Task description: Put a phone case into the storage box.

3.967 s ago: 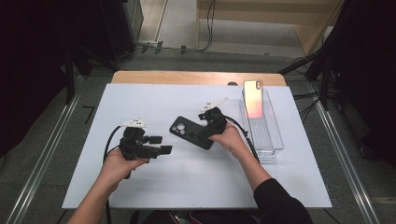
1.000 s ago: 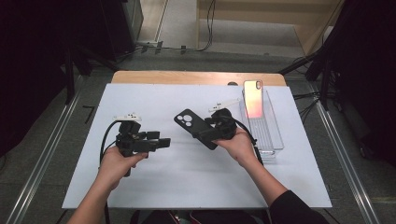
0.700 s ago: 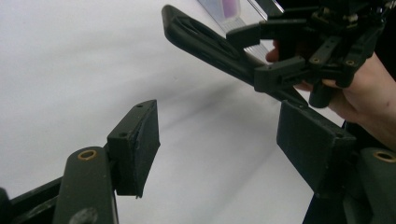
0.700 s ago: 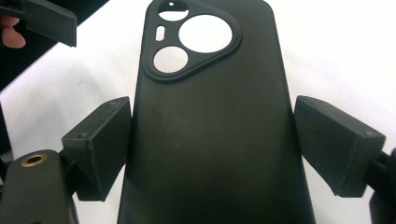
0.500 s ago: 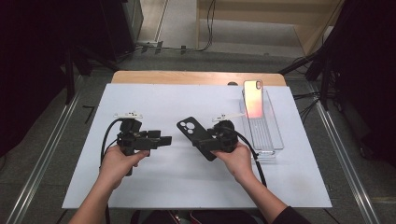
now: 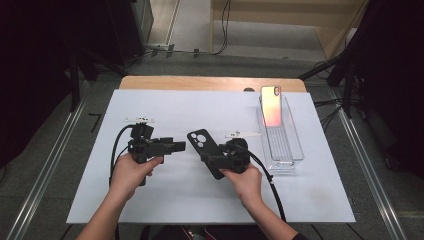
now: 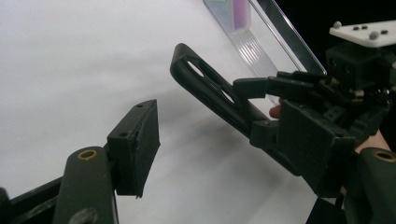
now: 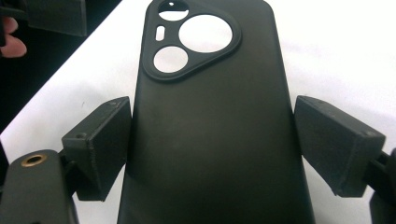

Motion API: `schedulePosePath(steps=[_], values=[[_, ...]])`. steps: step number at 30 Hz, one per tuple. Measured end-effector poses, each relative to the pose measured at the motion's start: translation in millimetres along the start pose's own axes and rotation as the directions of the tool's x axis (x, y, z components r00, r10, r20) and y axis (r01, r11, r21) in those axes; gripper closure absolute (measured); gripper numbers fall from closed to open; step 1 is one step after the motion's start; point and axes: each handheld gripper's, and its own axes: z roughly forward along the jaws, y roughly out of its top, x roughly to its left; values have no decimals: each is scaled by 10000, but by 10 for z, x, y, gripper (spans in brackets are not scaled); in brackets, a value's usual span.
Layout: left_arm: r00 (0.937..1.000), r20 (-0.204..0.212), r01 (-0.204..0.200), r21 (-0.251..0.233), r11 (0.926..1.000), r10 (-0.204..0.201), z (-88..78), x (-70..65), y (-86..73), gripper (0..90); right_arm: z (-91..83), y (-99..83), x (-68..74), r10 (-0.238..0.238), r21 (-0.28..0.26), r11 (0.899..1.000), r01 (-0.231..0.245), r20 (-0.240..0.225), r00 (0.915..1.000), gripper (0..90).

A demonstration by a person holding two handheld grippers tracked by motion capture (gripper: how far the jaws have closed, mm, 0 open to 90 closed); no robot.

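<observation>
- The right gripper holds a black phone case by its lower end, one jaw on each long edge. In the right gripper view the case lies between the two pads; the left pad touches its edge, while the right pad seems a hair off (it may only be the angle).
- The case slants up off the white table, its camera cut-out end pointing away from the right gripper and toward the left one. Gripping the bottom edges leaves the open cavity and top end free, I judge, for whatever goes in next.
- The left gripper holds nothing; its jaws stand partly apart and aim level at the case's free end. In the left gripper view one pad shows with bare table beyond it, the case just ahead. It looks poised to steady that end.
- A phone leans upright in a clear tray, beyond the right gripper on the side away from the left one, within easy reach for fitting.
</observation>
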Motion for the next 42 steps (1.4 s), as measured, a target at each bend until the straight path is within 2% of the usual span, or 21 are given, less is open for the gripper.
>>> schedulePosePath(steps=[2, 9, 15, 17, 25, 27, 31, 33, 34, 38, 42], values=[[9996, 27, 269, 55, 9996, -269, 28, 4, 26, 306, 0, -7, 17, 19, -144, 9999, -18, 50, 10000, 129], [9985, -408, 375, 20, 9993, -374, 124, -6, 116, 308, 39, -70, 64, 280, -565, 9980, -278, 31, 9996, 129], [9951, -585, 806, 85, 9967, -800, 213, 47, 187, 309, 67, -98, 115, 344, -902, 9953, -341, 21, 9994, 129], [9929, -555, 1056, 102, 9944, -1049, 246, 68, 207, 324, 71, -99, 125, 351, -1022, 9941, -350, -5, 9994, 129], [9885, -547, 1423, 183, 9897, -1411, 365, 62, 289, 370, 69, -94, 161, 317, -1431, 9892, -325, -78, 9995, 128], [9849, -449, 1678, 148, 9857, -1670, 385, 67, 299, 392, 66, -95, 161, 317, -1512, 9879, -330, -115, 9994, 128], [9828, -476, 1791, 54, 9838, -1787, 417, 74, 312, 461, 56, -106, 171, 341, -1703, 9848, -351, -92, 9994, 128], [9813, -332, 1896, -46, 9818, -1897, 424, 82, 317, 527, 56, -111, 180, 347, -1743, 9840, -367, -146, 9993, 128], [9780, -202, 2073, -47, 9783, -2074, 431, 87, 321, 531, 57, -115, 182, 334, -1789, 9832, -358, -163, 9993, 128], [9705, 281, 2396, -42, 9709, -2394, 438, 107, 320, 690, 60, -134, 210, 325, -1994, 9793, -362, -214, 9992, 128], [9632, 591, 2634, -158, 9646, -2620, 427, 116, 315, 728, 94, -149, 215, 151, -1973, 9802, -171, -113, 9998, 126]])
